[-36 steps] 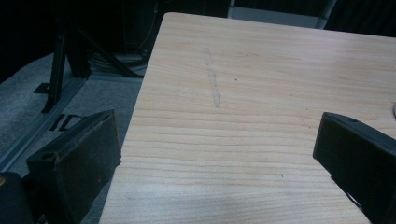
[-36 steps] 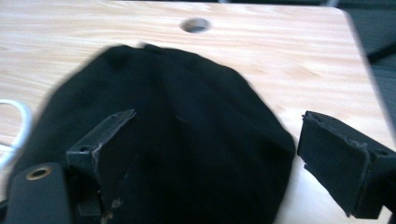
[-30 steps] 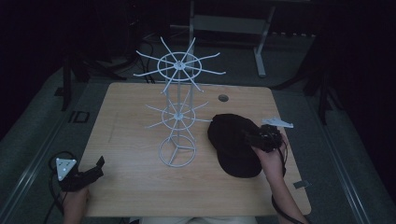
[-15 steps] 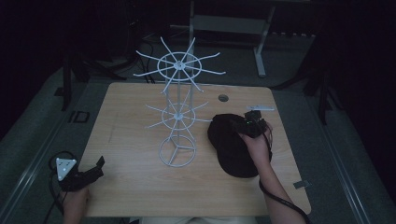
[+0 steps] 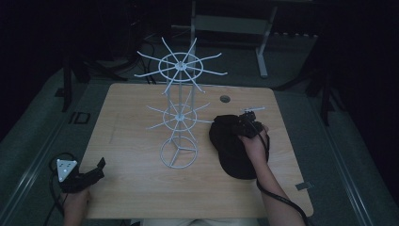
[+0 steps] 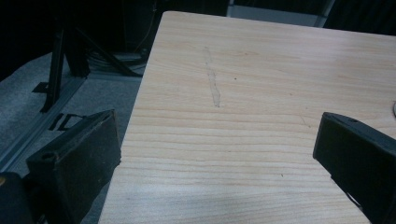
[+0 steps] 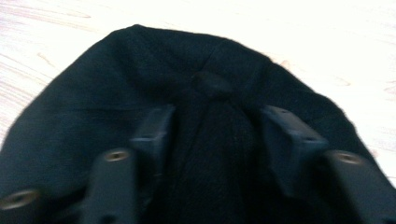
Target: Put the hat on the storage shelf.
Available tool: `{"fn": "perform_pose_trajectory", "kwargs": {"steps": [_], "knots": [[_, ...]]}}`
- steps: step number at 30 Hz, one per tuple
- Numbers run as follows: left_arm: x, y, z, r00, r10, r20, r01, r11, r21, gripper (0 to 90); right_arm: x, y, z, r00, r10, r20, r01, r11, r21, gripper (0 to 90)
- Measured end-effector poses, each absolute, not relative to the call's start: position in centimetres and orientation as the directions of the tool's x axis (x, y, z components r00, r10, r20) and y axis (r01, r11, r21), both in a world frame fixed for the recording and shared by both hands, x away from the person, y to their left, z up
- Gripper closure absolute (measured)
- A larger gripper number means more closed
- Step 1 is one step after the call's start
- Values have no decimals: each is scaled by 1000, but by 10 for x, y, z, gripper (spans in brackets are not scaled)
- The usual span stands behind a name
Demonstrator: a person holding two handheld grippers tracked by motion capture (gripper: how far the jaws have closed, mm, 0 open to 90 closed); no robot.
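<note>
In the right gripper view, the soft black fabric cap (image 7: pixel 140 93) is blurred and cut off by the bottom and left edges, and whether a fold of its cloth is pinched between the jaws of the right gripper (image 7: pixel 217 128) cannot be told. In the high view, part of the cap (image 5: pixel 230 146) is covered by the person's right hand (image 5: pixel 254 143). In the left gripper view, both jaws of the left gripper (image 6: pixel 219 154) are cut off by the frame, and the pale wooden table (image 6: pixel 261 93) runs out past the right and bottom edges.

One marking to read: pale characters on the floor (image 5: pixel 81 117) left of the table (image 5: pixel 136 188), seemingly "ID", though dim. The left gripper view catches them (image 6: pixel 65 122) too, at an angle.
</note>
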State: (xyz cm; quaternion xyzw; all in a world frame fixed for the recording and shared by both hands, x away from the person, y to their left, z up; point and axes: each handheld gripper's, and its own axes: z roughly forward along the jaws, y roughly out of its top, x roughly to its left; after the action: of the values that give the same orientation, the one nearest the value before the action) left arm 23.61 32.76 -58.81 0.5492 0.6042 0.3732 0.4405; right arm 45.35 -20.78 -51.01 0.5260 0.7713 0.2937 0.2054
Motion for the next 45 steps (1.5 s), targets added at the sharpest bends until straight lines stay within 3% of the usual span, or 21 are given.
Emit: {"fn": "perform_pose_trajectory", "kwargs": {"steps": [2, 3, 8, 30, 45], "knots": [[236, 328, -588, -9, 992, -122, 335, 118, 935, 15, 455, -209, -511, -369, 929, 17, 702, 267, 660, 628], [236, 328, -588, -10, 992, -124, 335, 120, 935, 14, 455, -209, -511, -376, 926, 18, 704, 273, 655, 723], [236, 328, -588, -11, 992, -123, 335, 120, 935, 14, 450, -209, -508, -393, 920, 16, 682, 279, 676, 813], [236, 328, -588, -13, 992, -122, 334, 119, 935, 14, 413, -229, -474, -418, 909, -13, 539, 260, 801, 829], [236, 327, -588, -15, 993, -119, 334, 117, 935, 14, 367, -259, -421, -429, 903, -19, 389, 203, 899, 832]]}}
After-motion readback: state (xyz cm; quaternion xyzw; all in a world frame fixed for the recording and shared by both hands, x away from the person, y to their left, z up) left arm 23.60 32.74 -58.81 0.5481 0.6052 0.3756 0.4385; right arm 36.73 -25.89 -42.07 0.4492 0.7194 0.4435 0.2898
